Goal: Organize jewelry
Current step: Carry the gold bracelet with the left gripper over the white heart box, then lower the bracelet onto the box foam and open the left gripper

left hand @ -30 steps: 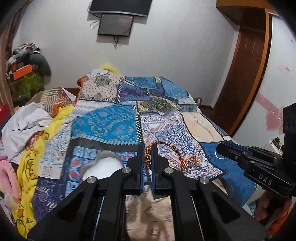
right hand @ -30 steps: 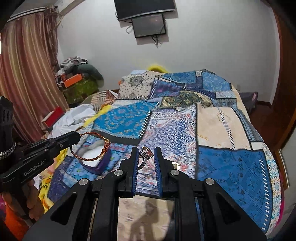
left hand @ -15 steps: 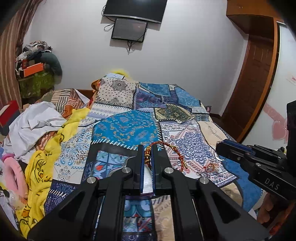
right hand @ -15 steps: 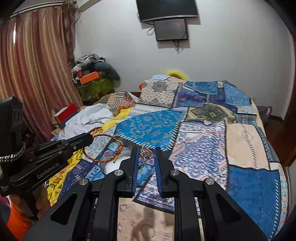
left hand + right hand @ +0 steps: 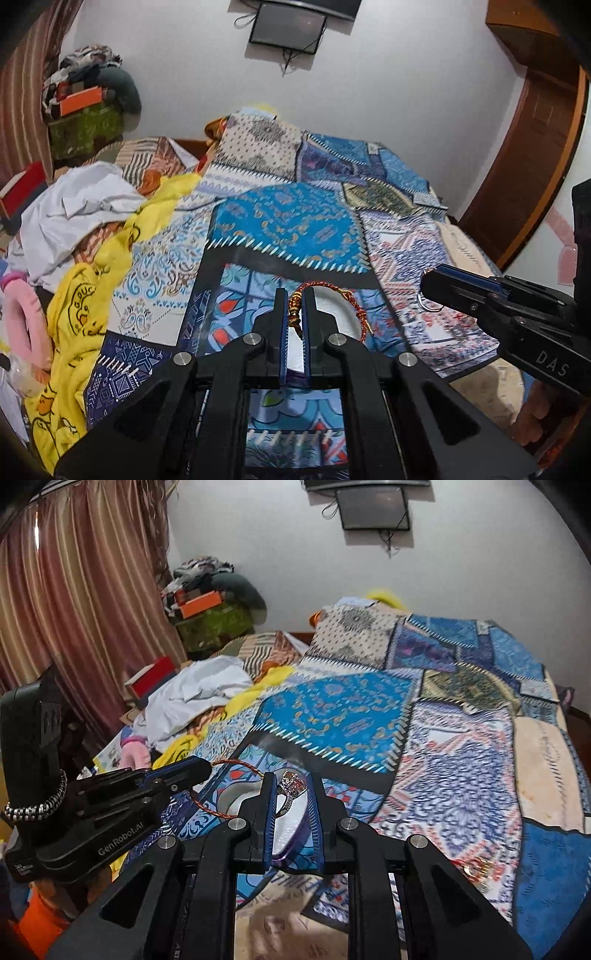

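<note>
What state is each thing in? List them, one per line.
left gripper: shut on the bracelet.
bracelet: pinched at its beads, loop hanging free above the box.
right gripper: shut on the ring.
ring: held off the bed.
jewelry box: open, white lining showing.
wall screen: dark.

A white wall [image 5: 369, 92] carries a dark screen [image 5: 373, 507]. Striped curtains [image 5: 81, 602] hang at left, a wooden door [image 5: 532, 155] at right, a patchwork-quilted bed [image 5: 461, 738] between.
</note>
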Available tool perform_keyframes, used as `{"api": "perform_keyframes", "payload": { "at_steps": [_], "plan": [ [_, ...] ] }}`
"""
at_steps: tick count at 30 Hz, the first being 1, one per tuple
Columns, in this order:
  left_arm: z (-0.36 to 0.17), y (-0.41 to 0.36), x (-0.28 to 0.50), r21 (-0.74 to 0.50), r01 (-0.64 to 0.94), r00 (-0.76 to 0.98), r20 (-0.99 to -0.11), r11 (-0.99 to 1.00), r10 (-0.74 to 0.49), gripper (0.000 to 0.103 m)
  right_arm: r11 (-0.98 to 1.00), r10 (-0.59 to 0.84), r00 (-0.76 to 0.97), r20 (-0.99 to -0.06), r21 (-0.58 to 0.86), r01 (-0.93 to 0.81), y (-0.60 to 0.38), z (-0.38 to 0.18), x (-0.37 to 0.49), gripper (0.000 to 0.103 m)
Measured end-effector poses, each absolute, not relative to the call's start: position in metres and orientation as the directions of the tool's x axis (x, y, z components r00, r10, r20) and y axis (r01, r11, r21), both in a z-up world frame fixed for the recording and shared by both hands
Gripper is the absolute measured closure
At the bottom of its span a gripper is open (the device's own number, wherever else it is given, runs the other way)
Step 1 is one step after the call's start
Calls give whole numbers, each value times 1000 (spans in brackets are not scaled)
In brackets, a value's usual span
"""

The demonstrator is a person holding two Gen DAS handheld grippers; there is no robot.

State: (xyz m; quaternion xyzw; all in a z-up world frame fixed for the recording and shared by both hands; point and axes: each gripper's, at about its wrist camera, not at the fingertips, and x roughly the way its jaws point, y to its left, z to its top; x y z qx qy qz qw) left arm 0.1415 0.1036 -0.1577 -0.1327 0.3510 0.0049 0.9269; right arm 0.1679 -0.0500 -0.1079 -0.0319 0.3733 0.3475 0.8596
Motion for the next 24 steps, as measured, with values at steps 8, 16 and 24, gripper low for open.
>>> {"api": "perform_keyframes", "payload": {
  "at_steps": [8, 16, 24],
  "plan": [
    [-184, 111, 154, -252, -115, 713, -694, 961, -97, 98, 725, 573, 376, -728, 236, -647, -28, -139, 182, 88],
    [-195, 105, 163, -259, -99, 690, -714, 961, -122, 98, 718, 557, 332, -761, 240, -653, -21, -153, 185, 88],
    [-194, 101, 163, -228, -111, 681, -726, 967, -93, 98, 733, 538, 289, -792, 269, -625, -19, -168, 196, 88]
  ]
}}
